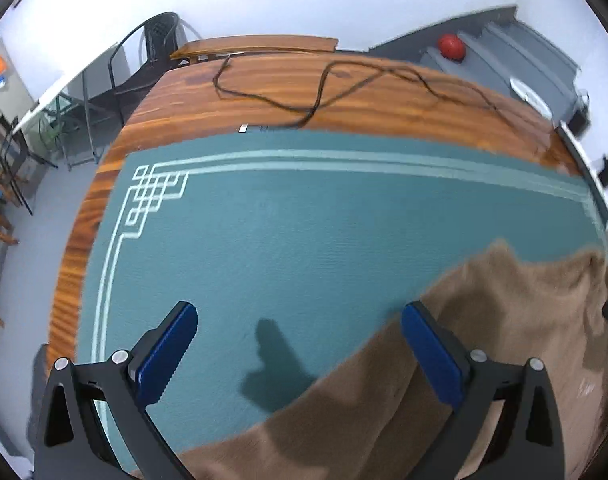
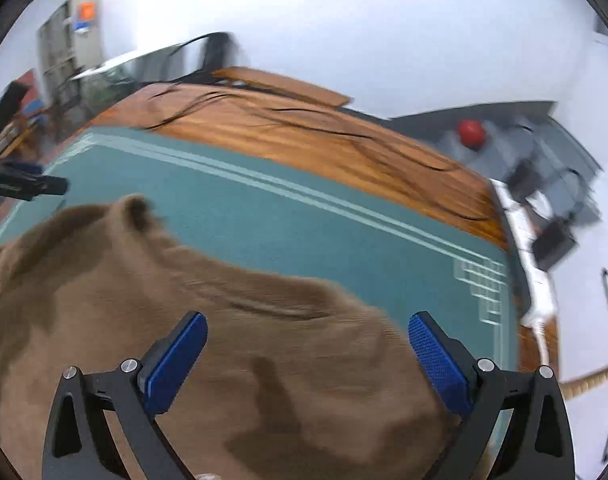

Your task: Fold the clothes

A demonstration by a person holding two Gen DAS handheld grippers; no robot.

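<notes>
A brown garment [image 1: 484, 340] lies bunched on the teal mat [image 1: 284, 232], filling the lower right of the left wrist view. My left gripper [image 1: 300, 320] hovers open above the mat, its right finger [image 1: 432, 352] over the garment's left edge and its left finger over bare mat. In the right wrist view the same brown garment [image 2: 184, 312] spreads across the lower left on the teal mat [image 2: 344, 232]. My right gripper [image 2: 308, 340] is open above the cloth, nothing between its blue pads. The left gripper's tip [image 2: 28, 184] shows at the far left there.
The mat covers a wooden table [image 1: 264, 92] with a black cable [image 1: 316, 92] looped on its far part. Grey stairs with a red ball [image 1: 450, 46] stand behind at right. Chairs [image 1: 152, 52] and a glass table stand off the left edge. A white power strip [image 2: 532, 256] lies at the right edge.
</notes>
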